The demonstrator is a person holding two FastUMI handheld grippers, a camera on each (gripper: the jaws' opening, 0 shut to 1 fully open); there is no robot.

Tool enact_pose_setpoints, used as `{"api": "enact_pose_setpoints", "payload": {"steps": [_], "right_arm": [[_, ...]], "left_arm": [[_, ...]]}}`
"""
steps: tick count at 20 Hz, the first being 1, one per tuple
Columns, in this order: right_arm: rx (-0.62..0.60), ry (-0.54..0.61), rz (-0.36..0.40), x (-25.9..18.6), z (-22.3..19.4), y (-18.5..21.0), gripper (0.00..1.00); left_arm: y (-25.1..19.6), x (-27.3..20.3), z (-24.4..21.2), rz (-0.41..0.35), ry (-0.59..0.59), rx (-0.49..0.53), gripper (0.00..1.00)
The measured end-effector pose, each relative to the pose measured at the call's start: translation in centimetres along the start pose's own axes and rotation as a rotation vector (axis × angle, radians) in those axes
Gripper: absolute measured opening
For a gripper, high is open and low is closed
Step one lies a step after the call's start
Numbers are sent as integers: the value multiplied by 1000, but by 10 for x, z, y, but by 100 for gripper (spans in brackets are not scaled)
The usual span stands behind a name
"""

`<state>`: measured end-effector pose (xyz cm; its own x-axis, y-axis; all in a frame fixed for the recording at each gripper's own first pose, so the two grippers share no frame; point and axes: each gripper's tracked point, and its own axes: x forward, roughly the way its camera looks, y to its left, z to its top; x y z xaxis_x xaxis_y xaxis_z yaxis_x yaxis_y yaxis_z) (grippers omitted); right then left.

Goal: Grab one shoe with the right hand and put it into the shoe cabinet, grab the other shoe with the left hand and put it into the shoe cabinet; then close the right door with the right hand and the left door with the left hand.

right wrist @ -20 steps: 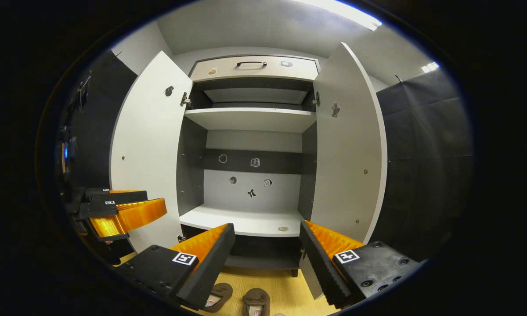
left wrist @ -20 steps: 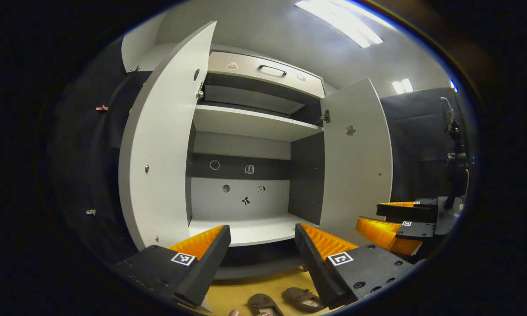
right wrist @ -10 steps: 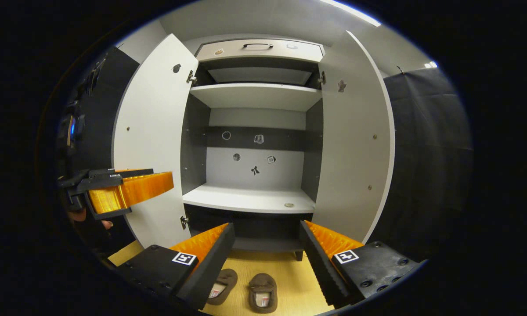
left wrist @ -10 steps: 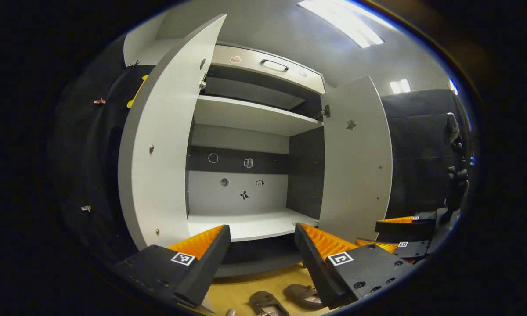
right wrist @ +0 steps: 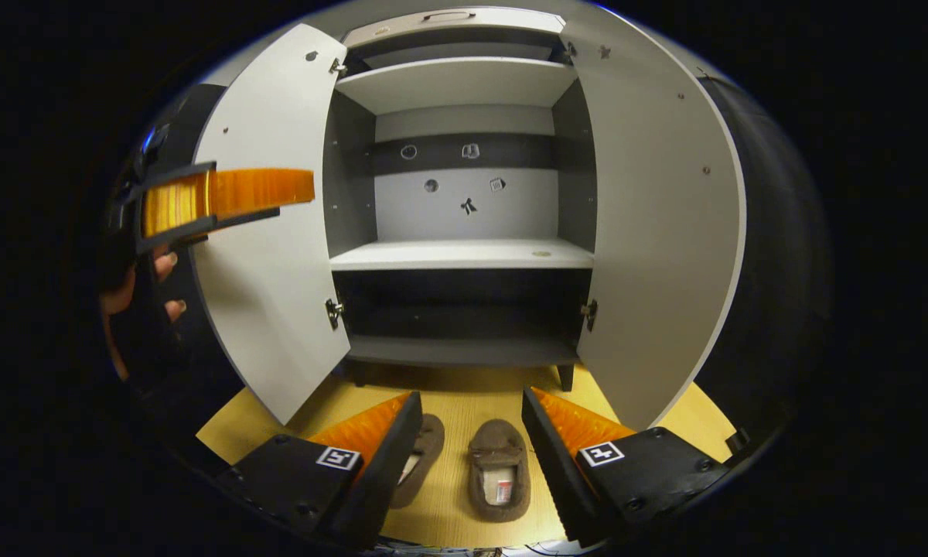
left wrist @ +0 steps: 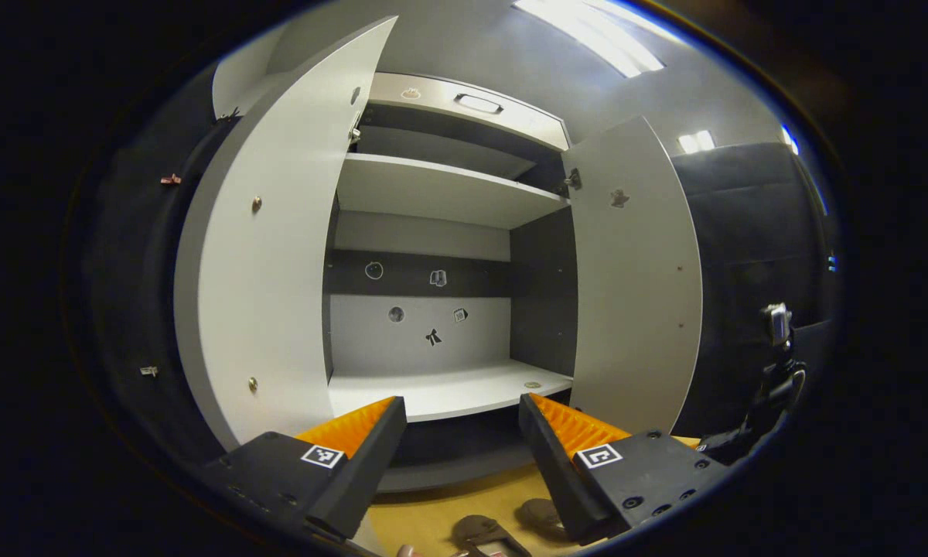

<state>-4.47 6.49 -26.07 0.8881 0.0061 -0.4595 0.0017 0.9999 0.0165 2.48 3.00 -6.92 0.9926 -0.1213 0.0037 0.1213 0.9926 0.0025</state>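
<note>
A: Between our right gripper's (right wrist: 464,433) spread jaws, low in the right gripper view, we log a pair of brown soft slip-on shoes lying on the pale wooden floor (right wrist: 456,398). The right-hand shoe (right wrist: 498,480) sits in the gap, nearer the right jaw; the left-hand shoe (right wrist: 419,458) is partly hidden behind the left jaw. Neither is touched.

B: Agreed. Status of the tall white two-door shoe cabinet (right wrist: 464,255)?

A: Beyond the jaw tips, both doors stand wide open: left door (right wrist: 271,232) ahead of the left jaw, right door (right wrist: 657,232) ahead of the right jaw. We see nothing standing on the shelves.

B: Left gripper (left wrist: 462,433)?

A: Jaws spread, nothing between them, held up facing the cabinet's white middle shelf (left wrist: 441,394). Both shoes show below its jaw tips in the left gripper view. In the right gripper view it sits well off to the left, a hand (right wrist: 135,282) holding it.

B: Progress, then?

A: We judge no step complete. Remaining: right shoe in, left shoe in, right door shut, left door shut. The right gripper looks placed to start the first grab.
</note>
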Motion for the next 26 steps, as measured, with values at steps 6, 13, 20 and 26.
{"api": "enact_pose_setpoints", "payload": {"steps": [6, 13, 20, 26], "right_arm": [[45, 173, 0, 37, -92, -3, 82], [36, 292, 3, 76, -171, -10, 83], [3, 279, -14, 118, -192, -20, 65], [-8, 263, -35, 152, -193, -25, 43]], "left_arm": [[-2, 13, -35, 2, 47, -1, 94], [-6, 21, -71, 15, 97, -48, 94], [-11, 25, -103, 20, 145, -87, 94], [-15, 32, -122, 22, 186, -91, 94]]}}
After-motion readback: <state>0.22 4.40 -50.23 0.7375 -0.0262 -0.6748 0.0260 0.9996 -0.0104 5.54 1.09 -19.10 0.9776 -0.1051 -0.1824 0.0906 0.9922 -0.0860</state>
